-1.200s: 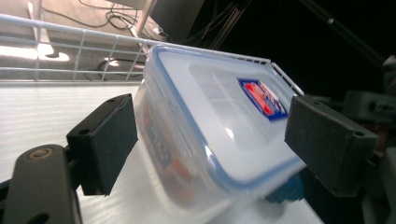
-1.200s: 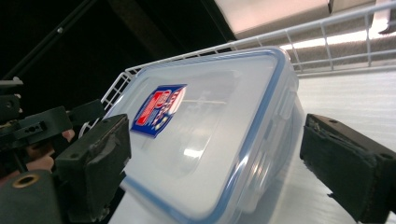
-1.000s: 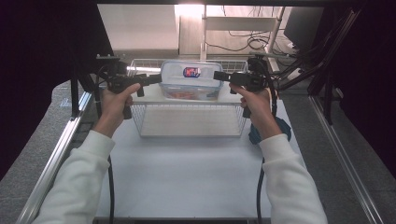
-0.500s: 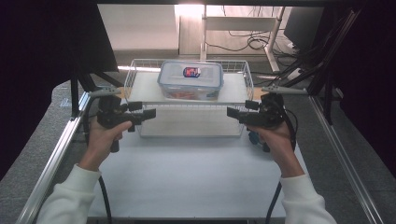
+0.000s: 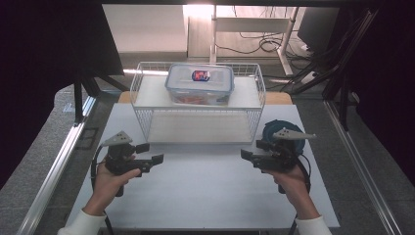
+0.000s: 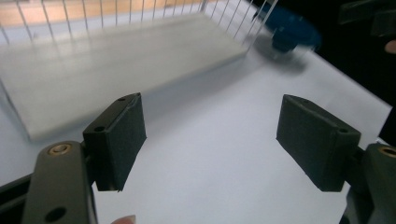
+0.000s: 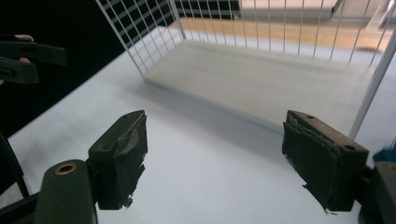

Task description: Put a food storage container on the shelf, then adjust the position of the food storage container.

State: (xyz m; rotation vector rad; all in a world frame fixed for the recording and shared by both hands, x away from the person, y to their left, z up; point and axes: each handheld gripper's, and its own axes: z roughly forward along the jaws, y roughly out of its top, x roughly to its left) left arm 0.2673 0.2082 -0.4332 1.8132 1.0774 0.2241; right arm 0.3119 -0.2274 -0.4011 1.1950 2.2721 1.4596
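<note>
High view, near edge first: left gripper [image 5: 150, 153] and right gripper [image 5: 249, 149] held low over the white table top [image 5: 205, 191], well apart, tips turned toward each other. Left gripper view: jaws parted with nothing between them, bare white surface beneath, pads [image 6: 122, 135] clear of everything; jaws just been closing a little, yet a wide gap left. Right gripper view: same picture, jaws standing apart over bare table, worn pads [image 7: 126, 154] touching nothing; jaws likewise just been narrowing, nothing caught between.

Just beyond the right gripper, a blue round object [image 5: 283, 132] lying on the table beside the rack's right foot. Farther back, between the two grippers and beyond them, a white wire rack [image 5: 147, 128] standing on the table, a pale board on its lower level. On the rack's upper shelf, a clear lidded food container [image 5: 199, 84] with blue clip edges and a small red-and-blue label on the lid, sitting level near the middle, well apart from both grippers. Beyond that, floor, cables and a table leg.
</note>
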